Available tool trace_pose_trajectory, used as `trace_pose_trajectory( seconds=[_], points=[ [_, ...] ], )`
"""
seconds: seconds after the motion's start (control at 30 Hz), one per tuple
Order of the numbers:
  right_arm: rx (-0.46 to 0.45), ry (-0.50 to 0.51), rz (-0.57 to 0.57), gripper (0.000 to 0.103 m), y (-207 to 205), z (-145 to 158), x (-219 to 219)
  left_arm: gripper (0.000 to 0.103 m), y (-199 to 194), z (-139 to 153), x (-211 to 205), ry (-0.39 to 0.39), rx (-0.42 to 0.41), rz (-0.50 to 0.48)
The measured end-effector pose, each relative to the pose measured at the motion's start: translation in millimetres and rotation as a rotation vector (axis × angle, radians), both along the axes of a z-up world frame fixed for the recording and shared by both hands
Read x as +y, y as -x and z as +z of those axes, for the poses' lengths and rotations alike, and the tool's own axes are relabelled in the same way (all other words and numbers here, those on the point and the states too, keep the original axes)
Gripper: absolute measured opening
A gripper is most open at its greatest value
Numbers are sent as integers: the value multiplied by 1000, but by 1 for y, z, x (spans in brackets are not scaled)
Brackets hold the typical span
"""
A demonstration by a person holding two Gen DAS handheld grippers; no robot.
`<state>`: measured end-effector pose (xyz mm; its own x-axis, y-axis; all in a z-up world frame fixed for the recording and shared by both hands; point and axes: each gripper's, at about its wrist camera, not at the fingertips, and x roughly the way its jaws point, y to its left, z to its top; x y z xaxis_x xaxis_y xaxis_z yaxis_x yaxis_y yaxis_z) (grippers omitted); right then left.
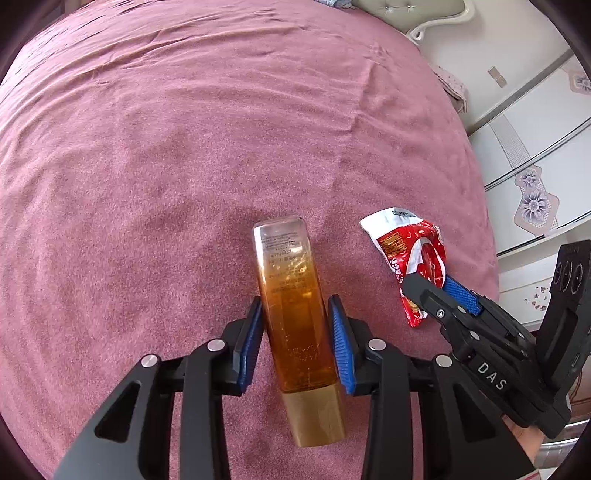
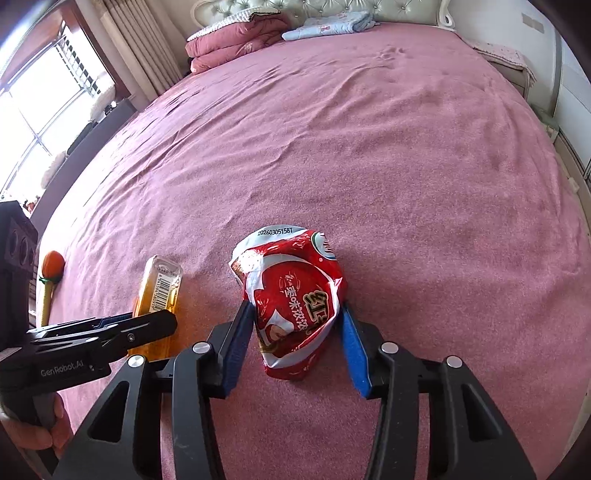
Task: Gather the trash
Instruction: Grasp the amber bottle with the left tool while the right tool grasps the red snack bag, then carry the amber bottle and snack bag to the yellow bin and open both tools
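An amber bottle (image 1: 291, 280) with a tan cap lies on the pink bed cover (image 1: 184, 147). My left gripper (image 1: 295, 302) is shut on the bottle, its blue pads pressed on both sides of the body. To the right lies a crumpled red and white snack wrapper (image 1: 410, 243). In the right wrist view the wrapper (image 2: 295, 291) sits between the blue pads of my right gripper (image 2: 297, 308), which touch it on both sides. The bottle (image 2: 162, 280) and the left gripper (image 2: 147, 317) show at that view's left, with a hand below.
An orange ball on a yellow stick (image 2: 53, 264) lies near the bed's left edge. A folded pink quilt (image 2: 236, 37) and a blue cloth (image 2: 328, 22) rest by the headboard. A white wardrobe (image 1: 535, 147) stands beyond the bed's right edge.
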<state>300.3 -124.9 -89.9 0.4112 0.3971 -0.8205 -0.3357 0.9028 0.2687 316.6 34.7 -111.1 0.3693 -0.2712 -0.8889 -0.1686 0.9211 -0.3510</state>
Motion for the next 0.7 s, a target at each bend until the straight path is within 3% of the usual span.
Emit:
trace_pose_trajectory(
  seconds=[0.17, 0.43, 0.7],
  points=[
    [-16, -7, 20, 34, 19, 7, -6, 34, 13, 3, -2, 13, -17, -17],
    [-45, -65, -21, 33, 69, 26, -52, 33, 47, 13, -29, 56, -33, -91],
    [-54, -105, -128, 33, 119, 40, -120, 33, 76, 19, -88, 88, -33, -185]
  ],
)
